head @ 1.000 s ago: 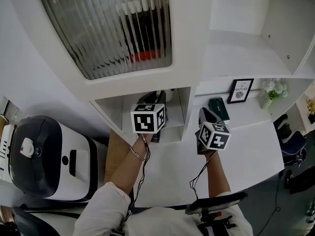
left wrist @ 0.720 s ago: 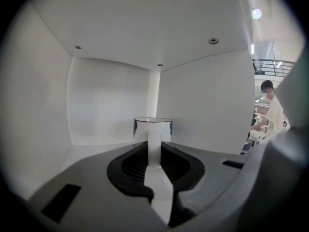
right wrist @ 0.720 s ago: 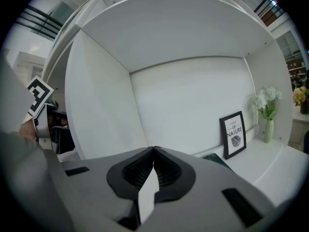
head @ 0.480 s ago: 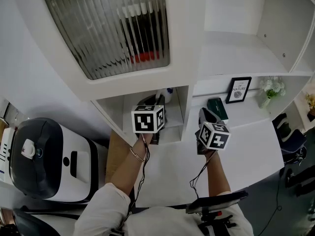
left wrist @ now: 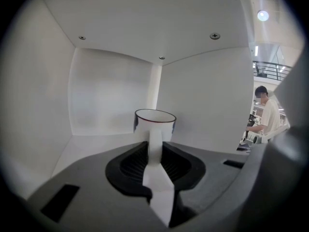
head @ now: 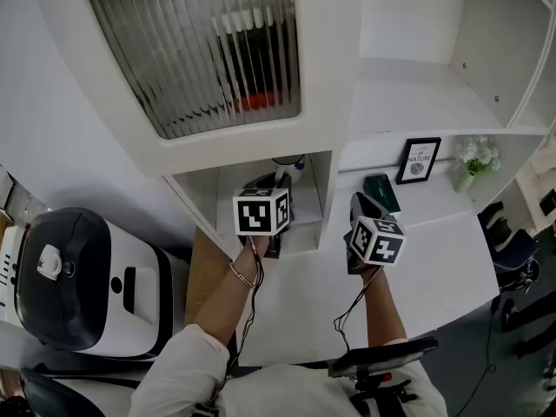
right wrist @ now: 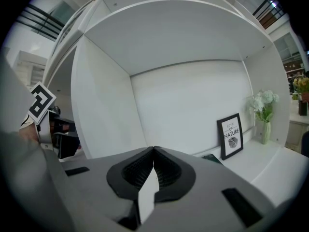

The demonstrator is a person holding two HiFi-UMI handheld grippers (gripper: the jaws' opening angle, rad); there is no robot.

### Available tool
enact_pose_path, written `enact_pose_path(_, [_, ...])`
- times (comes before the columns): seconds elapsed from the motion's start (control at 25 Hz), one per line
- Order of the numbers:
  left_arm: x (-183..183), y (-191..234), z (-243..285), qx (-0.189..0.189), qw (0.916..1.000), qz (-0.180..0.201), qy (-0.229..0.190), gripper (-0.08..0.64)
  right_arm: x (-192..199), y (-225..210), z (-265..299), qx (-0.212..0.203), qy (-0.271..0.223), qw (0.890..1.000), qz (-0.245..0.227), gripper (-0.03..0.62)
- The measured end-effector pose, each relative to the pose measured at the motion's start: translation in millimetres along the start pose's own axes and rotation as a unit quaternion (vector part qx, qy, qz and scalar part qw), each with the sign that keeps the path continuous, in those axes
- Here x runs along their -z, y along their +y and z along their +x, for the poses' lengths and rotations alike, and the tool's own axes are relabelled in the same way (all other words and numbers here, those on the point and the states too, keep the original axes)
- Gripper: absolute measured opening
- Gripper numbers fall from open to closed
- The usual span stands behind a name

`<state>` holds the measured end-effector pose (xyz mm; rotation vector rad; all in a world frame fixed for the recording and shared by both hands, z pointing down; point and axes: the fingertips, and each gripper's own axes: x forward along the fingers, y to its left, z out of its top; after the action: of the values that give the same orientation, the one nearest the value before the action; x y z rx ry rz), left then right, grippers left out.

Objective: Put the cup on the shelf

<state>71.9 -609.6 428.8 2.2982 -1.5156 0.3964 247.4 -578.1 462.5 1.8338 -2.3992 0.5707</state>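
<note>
A white cup (left wrist: 154, 122) with a dark rim and blue marks stands upright at the back of a white shelf compartment (left wrist: 96, 149). My left gripper (left wrist: 155, 153) reaches into that compartment, pointing at the cup. Its jaws have just been opening and stand a little apart, with a white part of the cup in the gap and the pads not visibly pressing on it. In the head view the cup's rim (head: 291, 163) shows just beyond the left gripper (head: 274, 183). My right gripper (head: 360, 202) hovers outside the compartment (head: 228, 189), to its right, jaws (right wrist: 153, 151) shut on nothing.
A framed print (head: 417, 161), a dark green box (head: 384, 191) and a vase of white flowers (head: 478, 159) stand on the white counter (head: 434, 259) to the right. A ribbed glass door (head: 208, 50) hangs above. A black-and-white machine (head: 78, 276) sits at the left.
More of the cup's rim shows past the left gripper than a second ago. Both hands stay about where they were.
</note>
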Motion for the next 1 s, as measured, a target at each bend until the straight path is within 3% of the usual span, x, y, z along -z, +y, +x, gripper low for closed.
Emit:
enact_pose_path(0.2, [2, -2, 2, 0.010, 0.9999, -0.010, -0.002, 0.086, -1, -1, -3, 0.002, 0.001, 1.000, -0.002, 0.023])
enact_pose_path(0.64, [0, -5, -11, 0.011, 0.9997, -0.014, -0.019, 0.192, -7, 4, -17, 0.005, -0.007, 1.000, -0.004, 0.023])
enact_pose_path(1.0, [-3, 2, -41, 0.006, 0.9990, -0.016, -0.041, 0.202, -12, 22, -35, 0.007, -0.013, 1.000, -0.012, 0.023])
